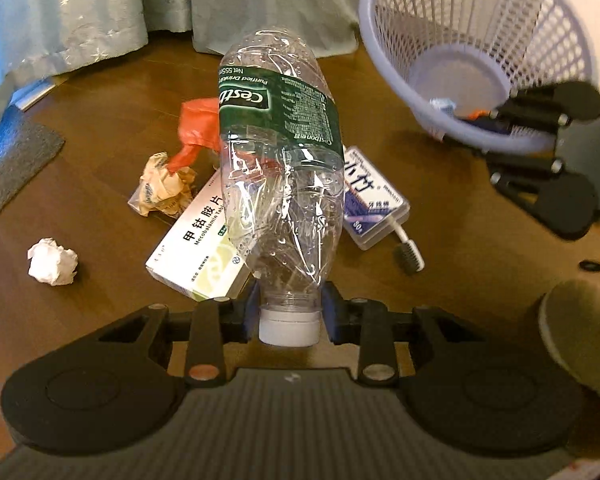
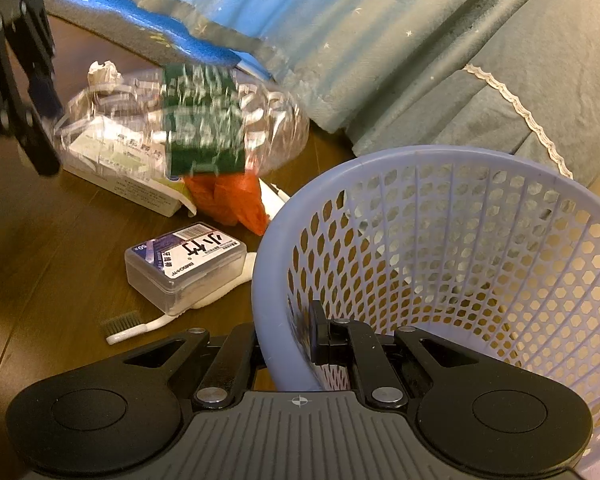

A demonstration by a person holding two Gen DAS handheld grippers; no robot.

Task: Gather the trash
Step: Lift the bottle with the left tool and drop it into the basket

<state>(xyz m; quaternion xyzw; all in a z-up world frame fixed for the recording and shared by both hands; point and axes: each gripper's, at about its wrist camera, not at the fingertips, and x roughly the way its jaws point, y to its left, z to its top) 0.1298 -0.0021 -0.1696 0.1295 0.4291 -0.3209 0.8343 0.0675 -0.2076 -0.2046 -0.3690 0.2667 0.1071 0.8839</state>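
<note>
Two grippers are at work over the wood floor, one in each of my hands. My left gripper has its blue pads closed on the neck of a clear plastic bottle, just above the white cap; the jaws stand narrowly apart, only as wide as the neck, and the bottle sticks out away from me, crumpled, with a green label round its middle. My right gripper is pinched tight on the rim of the lilac basket, one finger outside the wall and one inside, and the basket hangs tilted with its mouth toward the bottle. From the left wrist I can see a few small scraps lying in the basket's bottom (blue and orange, too blurred to name). Below the bottle, litter lies on the floor: a white medicine box, a red plastic bag, a crumpled tan wrapper, a white paper ball well apart to the side, a clear floss-pick case and, touching that case, a white toothbrush with dark bristles. Pale blue curtains hang behind it all.
</note>
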